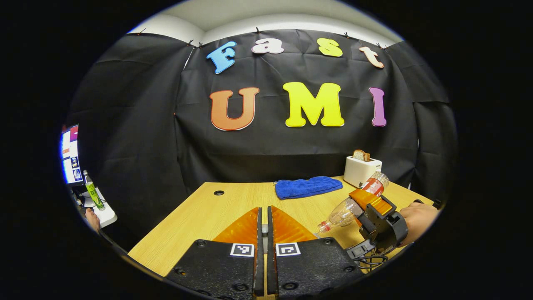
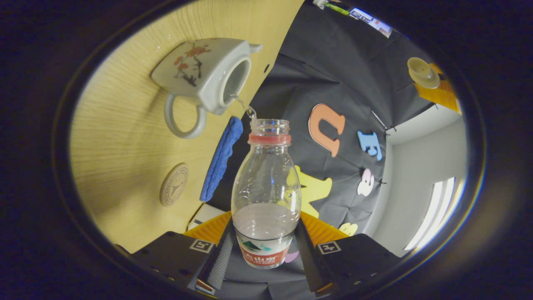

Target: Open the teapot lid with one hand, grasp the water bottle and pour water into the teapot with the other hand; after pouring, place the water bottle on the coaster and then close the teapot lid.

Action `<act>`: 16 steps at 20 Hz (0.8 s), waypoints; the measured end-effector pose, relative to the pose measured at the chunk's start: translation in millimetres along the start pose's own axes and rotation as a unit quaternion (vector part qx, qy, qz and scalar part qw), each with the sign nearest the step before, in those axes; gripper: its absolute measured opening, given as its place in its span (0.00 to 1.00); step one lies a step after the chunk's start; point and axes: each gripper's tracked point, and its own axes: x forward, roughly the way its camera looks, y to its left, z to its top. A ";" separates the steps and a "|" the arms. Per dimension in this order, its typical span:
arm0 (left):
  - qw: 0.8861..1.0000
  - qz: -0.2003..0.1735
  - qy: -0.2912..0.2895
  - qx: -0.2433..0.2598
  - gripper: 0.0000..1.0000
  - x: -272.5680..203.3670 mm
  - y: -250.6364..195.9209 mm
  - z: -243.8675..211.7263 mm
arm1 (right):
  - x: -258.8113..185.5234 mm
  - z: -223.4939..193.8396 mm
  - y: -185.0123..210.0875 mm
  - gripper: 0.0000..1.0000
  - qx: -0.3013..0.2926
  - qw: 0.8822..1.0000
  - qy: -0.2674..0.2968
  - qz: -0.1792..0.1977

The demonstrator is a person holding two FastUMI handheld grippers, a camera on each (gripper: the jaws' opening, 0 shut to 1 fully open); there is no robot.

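Lid is off the teapot point(image 2: 204, 73) on the counter point(image 2: 120, 166); the right claw point(image 2: 266, 246), clamped on the water bottle point(image 2: 266, 187), pours into it. Farther right, the left claw point(image 1: 262, 227), closed, grips the lid point(image 2: 422, 71). Coaster point(image 2: 174, 184) beside the teapot waits.

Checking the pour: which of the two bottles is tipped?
The clear water bottle with the red label, held in the right gripper and tilted neck-down; the green bottle at far left stands upright.
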 end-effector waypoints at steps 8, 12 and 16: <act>1.000 -0.004 0.007 0.000 0.05 1.8 -1.6 -4.1 | 5.1 7.9 -15.6 0.75 -0.039 0.999 -0.030 -0.022; 1.000 -0.002 0.009 0.001 0.05 1.8 -0.1 -4.1 | 8.3 9.3 -18.3 0.75 -0.044 0.998 -0.034 -0.030; 1.000 -0.002 0.012 0.005 0.05 1.8 0.0 -5.9 | 5.8 12.5 -22.0 0.77 -0.051 0.997 -0.038 -0.040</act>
